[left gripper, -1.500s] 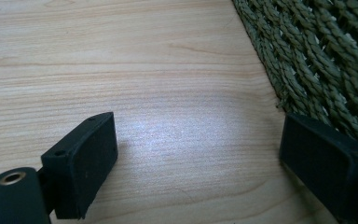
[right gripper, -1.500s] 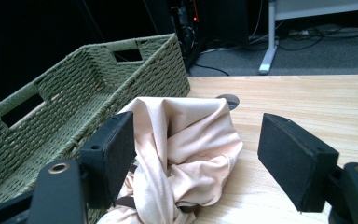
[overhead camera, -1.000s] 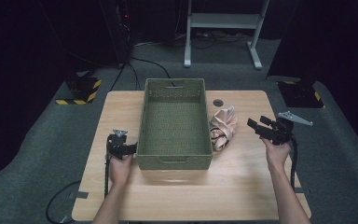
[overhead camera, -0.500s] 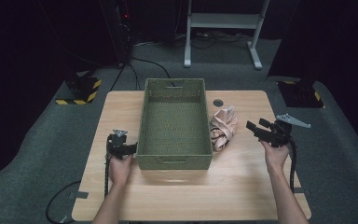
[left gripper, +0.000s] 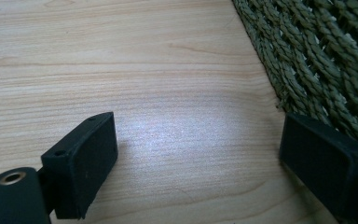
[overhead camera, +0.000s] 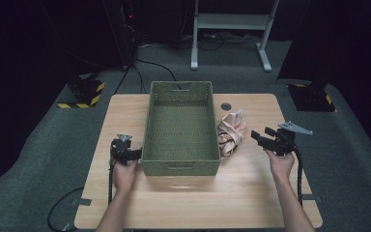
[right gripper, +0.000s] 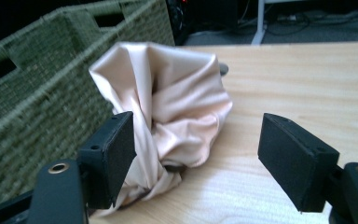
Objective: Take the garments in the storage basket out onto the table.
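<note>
Two grippers are held open and empty. Just left of the right gripper (overhead camera: pixel 262 137), the pink cloth (overhead camera: pixel 232 133) is bunched against the basket's (overhead camera: pixel 181 166) right wall, lengthwise near-to-far. The left gripper (overhead camera: pixel 134 153) is kept beyond the basket.

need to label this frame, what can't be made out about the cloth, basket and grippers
- Pink cloth: its lower left part sits behind the right gripper near jaw in the right gripper view.
- Woven basket: cut off by the left gripper view's edges.
- Left gripper: too small in the high view to read its jaws.
</note>
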A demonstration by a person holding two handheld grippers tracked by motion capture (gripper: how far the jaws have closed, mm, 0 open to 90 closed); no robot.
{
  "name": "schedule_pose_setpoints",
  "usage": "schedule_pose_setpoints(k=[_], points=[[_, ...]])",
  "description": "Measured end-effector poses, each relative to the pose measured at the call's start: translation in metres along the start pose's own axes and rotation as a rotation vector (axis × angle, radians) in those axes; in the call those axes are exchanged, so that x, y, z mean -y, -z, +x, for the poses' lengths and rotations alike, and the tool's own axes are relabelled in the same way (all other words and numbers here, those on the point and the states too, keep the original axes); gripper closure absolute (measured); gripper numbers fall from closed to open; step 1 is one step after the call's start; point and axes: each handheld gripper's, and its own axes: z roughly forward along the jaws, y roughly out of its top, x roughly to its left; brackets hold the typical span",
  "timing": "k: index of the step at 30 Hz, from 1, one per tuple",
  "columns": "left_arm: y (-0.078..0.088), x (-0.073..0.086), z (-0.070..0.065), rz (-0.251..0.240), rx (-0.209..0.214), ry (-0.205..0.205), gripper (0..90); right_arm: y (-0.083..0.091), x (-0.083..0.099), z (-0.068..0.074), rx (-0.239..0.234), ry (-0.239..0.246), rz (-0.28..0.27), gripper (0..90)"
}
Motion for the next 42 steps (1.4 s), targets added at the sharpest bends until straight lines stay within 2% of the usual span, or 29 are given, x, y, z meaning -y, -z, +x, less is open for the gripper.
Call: schedule_pose_setpoints(k=[12, 17, 27, 34, 39, 42], points=[[0.000, 0.000, 0.000, 0.000, 0.000, 0.000, 11.7, -0.021, 0.021, -0.002, 0.073, 0.036, 0.103, 26.5], [0.000, 0.000, 0.000, 0.000, 0.000, 0.000, 11.7, -0.029, 0.031, -0.006, 0.101, 0.034, 0.139, 26.3], [0.000, 0.000, 0.000, 0.001, -0.003, -0.002, 11.7, -0.045, 0.042, -0.003, 0.149, 0.084, 0.214, 26.1], [0.000, 0.000, -0.001, 0.003, -0.009, -0.005, 12.0, -0.058, 0.051, -0.003, 0.170, 0.101, 0.246, 24.9], [0.000, 0.000, -0.002, 0.007, -0.017, -0.014, 12.4, -0.060, 0.051, -0.003, 0.184, 0.096, 0.233, 24.7], [0.000, 0.000, -0.002, 0.006, -0.017, -0.013, 12.4, -0.061, 0.052, -0.001, 0.201, 0.118, 0.246, 21.8]])
